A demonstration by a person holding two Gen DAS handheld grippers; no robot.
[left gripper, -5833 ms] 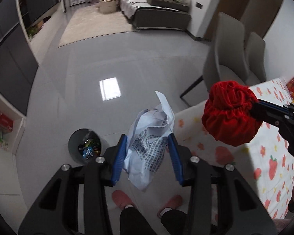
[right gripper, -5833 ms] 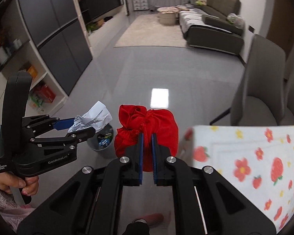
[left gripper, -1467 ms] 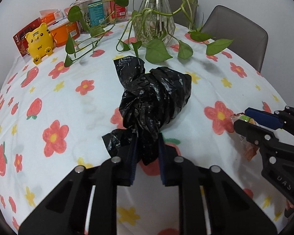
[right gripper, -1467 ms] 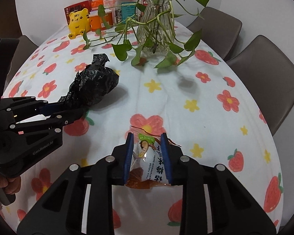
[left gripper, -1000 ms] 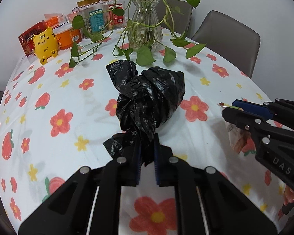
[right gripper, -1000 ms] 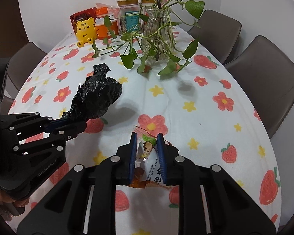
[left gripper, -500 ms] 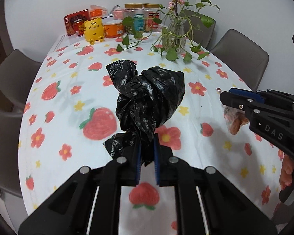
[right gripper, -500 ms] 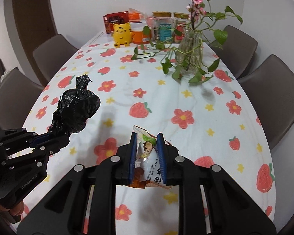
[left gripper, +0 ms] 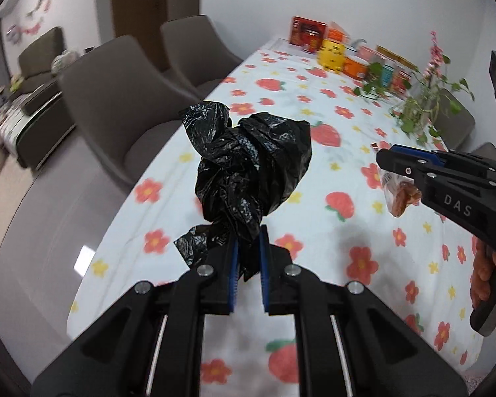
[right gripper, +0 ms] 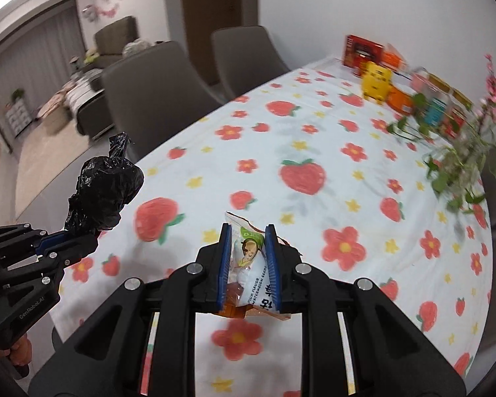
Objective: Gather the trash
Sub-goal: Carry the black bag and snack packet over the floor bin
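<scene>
**Both grippers loaded and swinging off the table**

Since a second ago both grippers have pulled back from the vase and swung toward the table's chair-side edge; the vase, then just beyond the loads, now sits far off to the right.

The left gripper has its jaws pressed together on the twisted tail of the black bag, which stands clear above the table near that edge. The right gripper pinches the snack packet between narrowly parted pads, also lifted off the table.

Risks, as judged: the bag is held only by a thin twist, so a fast swing could pull it free. The packet is slick film; it could slide out if the pads ease. No bin is in view, so a drop would land on the table or floor.
</scene>
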